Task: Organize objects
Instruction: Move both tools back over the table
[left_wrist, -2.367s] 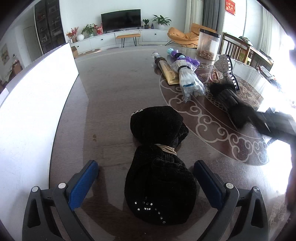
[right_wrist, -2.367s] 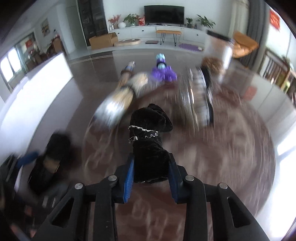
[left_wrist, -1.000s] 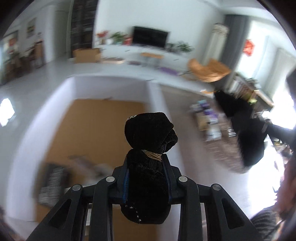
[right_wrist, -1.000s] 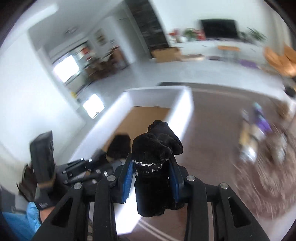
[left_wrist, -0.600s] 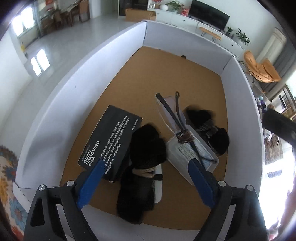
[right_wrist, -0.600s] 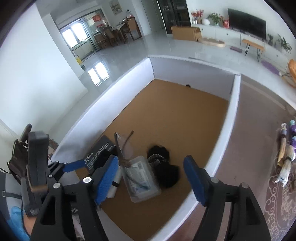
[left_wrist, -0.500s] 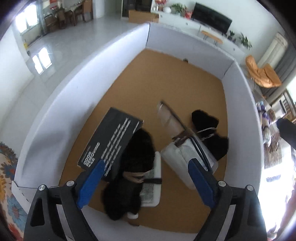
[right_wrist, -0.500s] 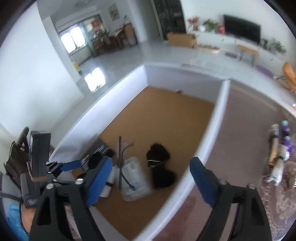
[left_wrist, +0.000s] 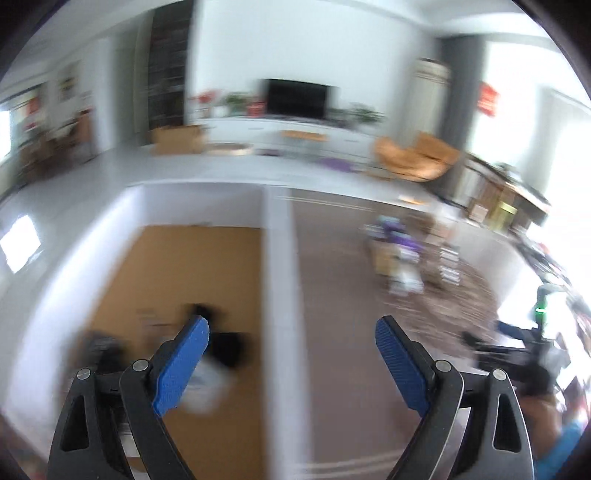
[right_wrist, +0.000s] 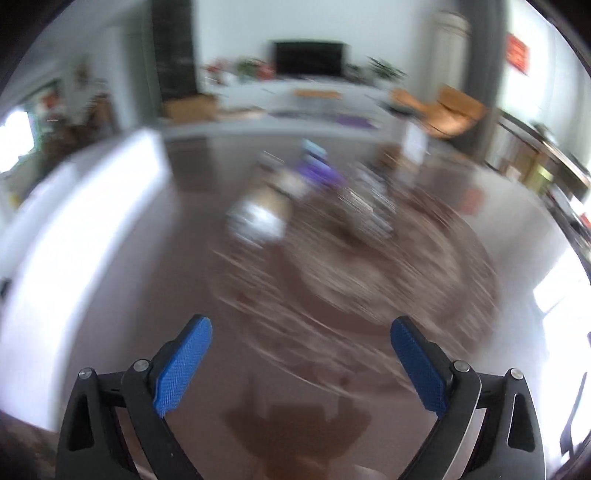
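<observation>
Blurred objects (right_wrist: 258, 218) on table (right_wrist: 147, 295), labels unreadable

There are two claws, the left claw (left_wrist: 291, 328) and the right claw (right_wrist: 301, 328), each with two blue pads. One white box (left_wrist: 275, 258) stands on one desk (right_wrist: 177, 295). The blurred items cannot be counted.

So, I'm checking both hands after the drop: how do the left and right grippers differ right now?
The left gripper looks over the white box wall, with dark items in the box behind its left finger; the right gripper looks over the brown table, toward the blurred pile. The left's jaws hold wide; the right's are opening. Both hold nothing between their blue pads.
</observation>
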